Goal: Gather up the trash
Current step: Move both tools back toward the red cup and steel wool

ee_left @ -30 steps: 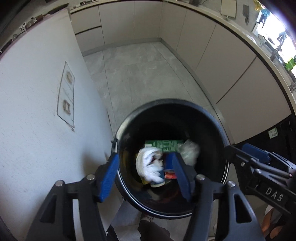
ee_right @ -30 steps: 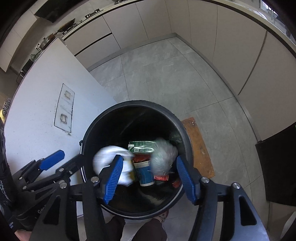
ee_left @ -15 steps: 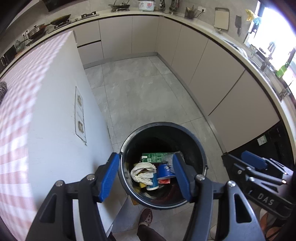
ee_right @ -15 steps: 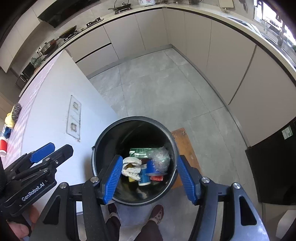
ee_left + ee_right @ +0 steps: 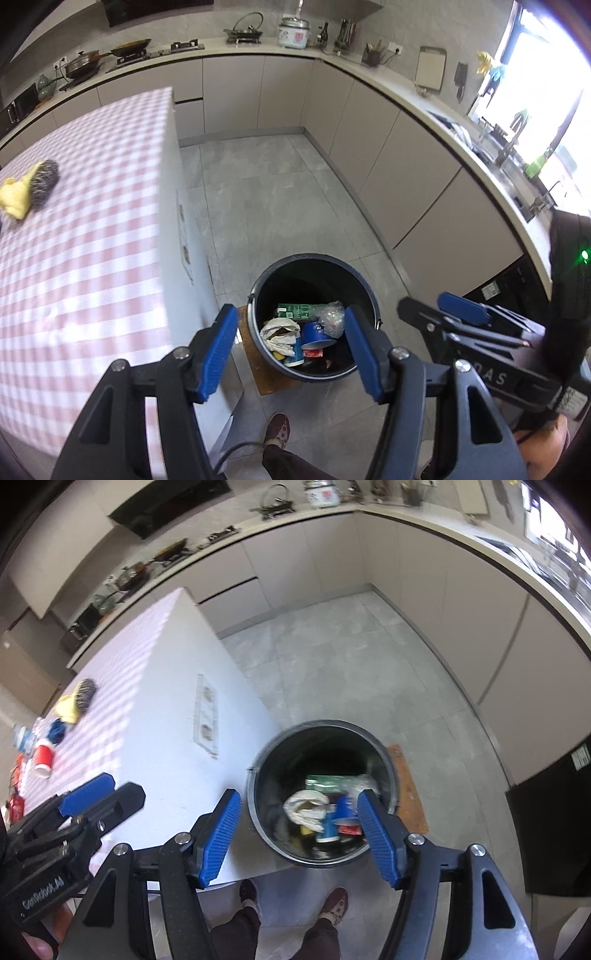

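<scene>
A black trash bin (image 5: 258,314) (image 5: 388,771) stands on the floor beside the table. It holds crumpled white paper (image 5: 279,330) (image 5: 306,806), a blue cup (image 5: 314,334) (image 5: 341,812), a green carton (image 5: 295,310) and a clear plastic wad (image 5: 332,314). My left gripper (image 5: 290,350) is open and empty, high above the bin. My right gripper (image 5: 301,836) is open and empty, also above the bin. A red cup (image 5: 43,760) lies on the table at the far left.
The pink checkered table (image 5: 81,240) (image 5: 155,686) has a yellow cloth with a steel scourer (image 5: 27,188) (image 5: 75,699) and a blue item (image 5: 57,731). Kitchen counters and cabinets ring the grey tiled floor (image 5: 266,192). My feet (image 5: 291,897) stand below the bin.
Both grippers have risen well away from the bin, which now looks smaller. The tabletop has come into view. The white paper has settled inside the bin.
</scene>
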A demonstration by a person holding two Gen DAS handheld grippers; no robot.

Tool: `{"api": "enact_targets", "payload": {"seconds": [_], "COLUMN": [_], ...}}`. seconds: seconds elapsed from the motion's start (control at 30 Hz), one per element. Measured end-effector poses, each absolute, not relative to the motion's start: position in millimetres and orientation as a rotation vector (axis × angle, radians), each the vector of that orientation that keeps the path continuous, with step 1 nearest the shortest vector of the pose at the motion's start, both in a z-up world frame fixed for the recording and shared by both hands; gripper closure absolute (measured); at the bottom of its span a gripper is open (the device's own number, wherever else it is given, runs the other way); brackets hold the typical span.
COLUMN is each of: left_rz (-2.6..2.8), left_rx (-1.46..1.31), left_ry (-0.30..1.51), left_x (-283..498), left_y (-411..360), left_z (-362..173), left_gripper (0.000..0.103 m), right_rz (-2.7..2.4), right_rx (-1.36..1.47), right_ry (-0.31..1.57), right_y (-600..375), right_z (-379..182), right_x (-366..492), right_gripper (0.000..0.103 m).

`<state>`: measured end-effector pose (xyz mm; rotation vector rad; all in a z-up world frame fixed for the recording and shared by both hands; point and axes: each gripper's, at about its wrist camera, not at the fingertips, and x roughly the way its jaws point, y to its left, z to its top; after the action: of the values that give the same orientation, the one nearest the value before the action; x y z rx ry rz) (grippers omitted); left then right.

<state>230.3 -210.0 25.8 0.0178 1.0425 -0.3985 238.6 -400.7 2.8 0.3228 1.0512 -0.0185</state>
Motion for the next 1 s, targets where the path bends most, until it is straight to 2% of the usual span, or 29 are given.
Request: {"api": "enact_targets", "payload": {"seconds": [0.4,1.0], "left_rz": [-0.258,0.005], "left_rx": [-0.055,-0.125], "left_ry": [0.976,0.908], "left_x": [219,268], "left_y": [-101,118], "left_z": [49,42], "left_gripper": [0.038,0.038], "right_rz": [0.198,0.277], "right_rx": [0.272,0.226], "right_ry": [0.97,0.927], "right_y": [-286,-90], "right_z": [44,54], "right_x": [255,319], "right_gripper": [0.033,0.032]}}
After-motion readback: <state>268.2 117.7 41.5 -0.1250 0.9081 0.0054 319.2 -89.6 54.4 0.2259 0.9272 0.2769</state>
